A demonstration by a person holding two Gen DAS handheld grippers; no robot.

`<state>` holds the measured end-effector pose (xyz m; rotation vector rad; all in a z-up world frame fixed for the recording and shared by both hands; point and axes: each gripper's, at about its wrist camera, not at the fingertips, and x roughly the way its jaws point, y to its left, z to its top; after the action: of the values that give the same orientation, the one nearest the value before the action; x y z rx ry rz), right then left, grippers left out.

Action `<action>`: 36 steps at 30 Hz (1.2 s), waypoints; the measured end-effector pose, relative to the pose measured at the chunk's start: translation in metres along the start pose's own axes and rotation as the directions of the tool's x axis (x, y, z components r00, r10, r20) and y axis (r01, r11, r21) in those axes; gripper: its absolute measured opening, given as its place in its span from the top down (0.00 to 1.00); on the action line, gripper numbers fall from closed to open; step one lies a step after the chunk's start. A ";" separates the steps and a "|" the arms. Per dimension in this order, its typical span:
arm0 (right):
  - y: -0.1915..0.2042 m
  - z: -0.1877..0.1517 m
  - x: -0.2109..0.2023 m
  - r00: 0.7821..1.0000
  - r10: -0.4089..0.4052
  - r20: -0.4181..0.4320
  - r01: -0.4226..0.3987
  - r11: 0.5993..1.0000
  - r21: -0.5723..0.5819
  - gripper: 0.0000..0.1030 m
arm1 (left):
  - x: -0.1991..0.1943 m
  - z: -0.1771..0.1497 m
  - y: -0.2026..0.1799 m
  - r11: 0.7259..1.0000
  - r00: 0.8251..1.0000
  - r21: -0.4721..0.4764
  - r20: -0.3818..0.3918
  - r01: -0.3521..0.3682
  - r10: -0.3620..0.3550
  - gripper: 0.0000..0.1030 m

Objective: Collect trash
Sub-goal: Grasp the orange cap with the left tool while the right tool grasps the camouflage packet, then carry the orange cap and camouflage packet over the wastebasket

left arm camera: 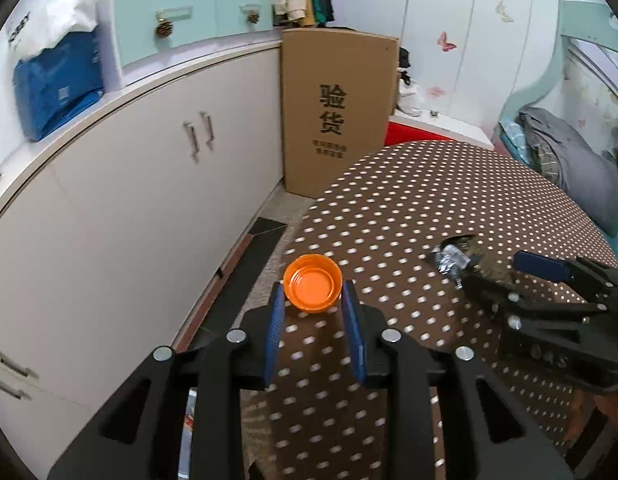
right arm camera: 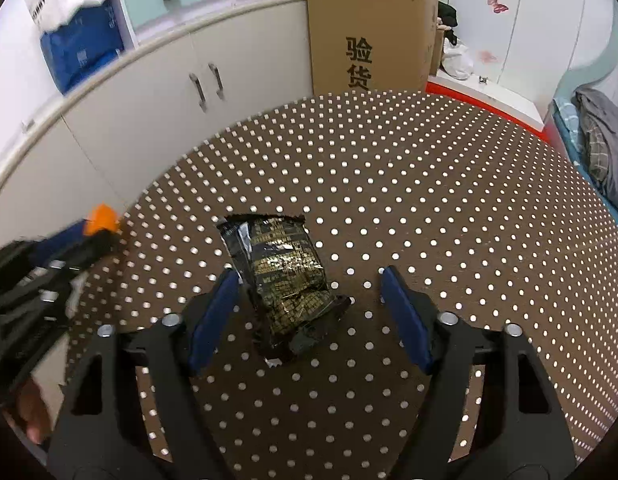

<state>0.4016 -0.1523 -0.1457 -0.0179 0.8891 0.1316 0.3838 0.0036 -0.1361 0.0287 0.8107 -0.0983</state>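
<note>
While we look along both tools, the biggest thing before us is the brown surface with its white dots, rounded at the far edge. Beyond its far edge stands a tall cardboard box with dark characters printed on it, and along the left edge runs a white cabinet with metal handles. Off the right edge we see a bed with grey bedding.

Near the middle of the surface, toward the near edge, lies a black and gold wrapper, crumpled and flat on the cloth. Our right gripper has this wrapper between its jaws; the left pad sits just beside the wrapper's edge, while the right pad stands clearly away from it, so the jaws are apart and not pressing on it.

At the left edge of the surface our left gripper has its jaws clamped on a small orange cap, its hollow side facing us, one blue pad against each side of its rim. In the right wrist view that cap shows as an orange blur at the left gripper's tip.
</note>
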 end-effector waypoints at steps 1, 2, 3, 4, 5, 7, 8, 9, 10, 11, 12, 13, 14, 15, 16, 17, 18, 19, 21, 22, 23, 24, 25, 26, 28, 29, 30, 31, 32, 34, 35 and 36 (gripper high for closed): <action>0.004 -0.001 -0.001 1.000 -0.026 0.010 0.026 0.999 -0.021 0.65 | -0.002 -0.001 0.002 1.000 1.000 -0.001 0.002 -0.001 0.001 0.73; 0.006 -0.001 -0.002 0.999 -0.037 0.005 0.037 0.999 -0.025 0.66 | -0.004 -0.003 0.004 1.000 1.000 -0.001 0.003 -0.002 0.002 0.73; 0.006 -0.001 -0.002 1.000 -0.029 -0.002 0.029 0.999 -0.023 0.67 | -0.008 -0.005 0.008 1.000 1.000 -0.006 0.006 -0.002 0.002 0.73; 0.007 -0.002 -0.004 1.000 -0.024 -0.006 0.024 0.999 -0.023 0.70 | -0.012 -0.008 0.011 1.000 1.000 -0.012 0.010 0.000 0.000 0.73; 0.009 -0.004 -0.006 1.000 -0.022 -0.006 0.022 0.999 -0.024 0.71 | -0.017 -0.010 0.016 1.000 1.000 -0.019 0.013 0.004 -0.004 0.73; 0.012 -0.009 -0.012 1.000 -0.025 0.001 0.025 0.999 -0.027 0.71 | -0.024 -0.015 0.022 1.000 1.000 -0.025 0.020 0.008 -0.008 0.73; 0.015 -0.012 -0.016 1.000 -0.018 0.006 0.018 0.999 -0.027 0.71 | -0.027 -0.018 0.024 1.000 1.000 -0.023 0.021 0.009 -0.008 0.73; 0.017 -0.015 -0.022 1.000 -0.007 0.017 0.008 1.000 -0.021 0.72 | -0.031 -0.021 0.027 1.000 1.000 -0.022 0.023 0.008 -0.008 0.73; 0.019 -0.016 -0.027 1.000 0.002 0.021 -0.001 1.000 -0.020 0.72 | -0.036 -0.026 0.031 1.000 1.000 -0.026 0.027 0.007 -0.007 0.73; 0.021 -0.018 -0.033 0.999 0.014 0.031 -0.014 1.000 -0.017 0.72 | -0.041 -0.030 0.035 0.999 1.000 -0.031 0.030 0.007 -0.006 0.73; 0.027 -0.021 -0.042 0.998 0.033 0.046 -0.032 0.999 -0.015 0.72 | -0.045 -0.033 0.039 0.999 0.999 -0.036 0.033 0.007 -0.006 0.73; 0.030 -0.023 -0.047 0.997 0.047 0.054 -0.046 0.999 -0.017 0.72 | -0.051 -0.038 0.044 0.999 0.999 -0.042 0.038 0.003 -0.001 0.73; 0.037 -0.025 -0.054 0.996 0.068 0.066 -0.067 0.998 -0.021 0.72 | -0.058 -0.044 0.050 0.999 0.999 -0.047 0.049 -0.011 0.013 0.73; 0.044 -0.028 -0.062 0.993 0.088 0.076 -0.086 0.996 -0.027 0.71 | -0.063 -0.047 0.054 0.998 0.998 -0.050 0.057 -0.024 0.026 0.73; 0.054 -0.032 -0.070 0.989 0.114 0.090 -0.110 0.993 -0.039 0.72 | -0.068 -0.052 0.059 0.998 0.997 -0.056 0.063 -0.037 0.041 0.73; 0.062 -0.035 -0.076 0.986 0.132 0.099 -0.127 0.991 -0.046 0.72 | -0.076 -0.058 0.067 0.996 0.996 -0.070 0.068 -0.047 0.052 0.73; 0.072 -0.038 -0.082 0.982 0.153 0.107 -0.148 0.987 -0.058 0.72 | -0.082 -0.063 0.073 0.995 0.996 -0.083 0.072 -0.049 0.055 0.73; 0.083 -0.042 -0.086 0.978 0.174 0.112 -0.167 0.983 -0.071 0.72 | -0.086 -0.067 0.078 0.995 0.995 -0.090 0.076 -0.052 0.059 0.73; 0.107 -0.049 -0.093 0.968 0.219 0.119 -0.209 0.973 -0.096 0.72 | -0.098 -0.079 0.092 0.991 0.993 -0.111 0.083 -0.076 0.086 0.73; 0.118 -0.053 -0.095 0.964 0.240 0.114 -0.228 0.967 -0.110 0.71 | -0.102 -0.083 0.098 0.989 0.992 -0.117 0.086 -0.087 0.097 0.73; 0.130 -0.057 -0.097 0.958 0.263 0.115 -0.250 0.961 -0.119 0.71 | -0.105 -0.086 0.103 0.988 0.990 -0.122 0.088 -0.096 0.107 0.72; 0.142 -0.062 -0.097 0.954 0.278 0.112 -0.263 0.956 -0.132 0.71 | -0.110 -0.094 0.111 0.985 0.988 -0.130 0.088 -0.113 0.124 0.72; 0.156 -0.067 -0.097 0.950 0.295 0.101 -0.278 0.949 -0.151 0.71 | -0.113 -0.098 0.116 0.983 0.987 -0.135 0.087 -0.120 0.133 0.72; 0.166 -0.069 -0.094 0.946 0.309 0.093 -0.293 0.943 -0.157 0.71 | -0.115 -0.103 0.122 0.981 0.986 -0.143 0.084 -0.129 0.142 0.72; 0.188 -0.077 -0.089 0.939 0.337 0.067 -0.321 0.931 -0.172 0.71 | -0.118 -0.114 0.137 0.976 0.985 -0.162 0.070 -0.147 0.160 0.72; 0.195 -0.080 -0.085 0.936 0.346 0.055 -0.332 0.927 -0.176 0.71 | -0.118 -0.118 0.142 0.973 0.984 -0.171 0.064 -0.154 0.167 0.72; 0.204 -0.083 -0.083 0.934 0.356 0.044 -0.343 0.922 -0.180 0.71 | -0.119 -0.124 0.150 0.970 0.983 -0.181 0.054 -0.163 0.175 0.72; 0.212 -0.087 -0.081 0.931 0.363 0.032 -0.352 0.918 -0.185 0.71 | -0.119 -0.129 0.156 0.967 0.982 -0.189 0.046 -0.170 0.181 0.72; 0.221 -0.092 -0.077 0.928 0.371 0.016 -0.362 0.913 -0.188 0.71 | -0.119 -0.134 0.161 0.965 0.982 -0.196 0.037 -0.175 0.186 0.72; 0.233 -0.099 -0.068 0.925 0.379 -0.009 -0.374 0.908 -0.192 0.71 | -0.115 -0.145 0.173 0.960 0.982 -0.210 0.012 -0.184 0.191 0.72; 0.240 -0.104 -0.062 0.925 0.378 -0.026 -0.375 0.906 -0.196 0.71 | -0.114 -0.151 0.177 0.957 0.981 -0.217 0.001 -0.190 0.195 0.72; 0.244 -0.108 -0.058 0.924 0.381 -0.038 -0.380 0.904 -0.196 0.71 | -0.111 -0.156 0.183 0.954 0.980 -0.224 -0.013 -0.197 0.200 0.72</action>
<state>0.2523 0.0762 -0.1590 -0.0311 0.8674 0.5882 0.2128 0.2046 -0.1654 -0.1039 0.8007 0.1839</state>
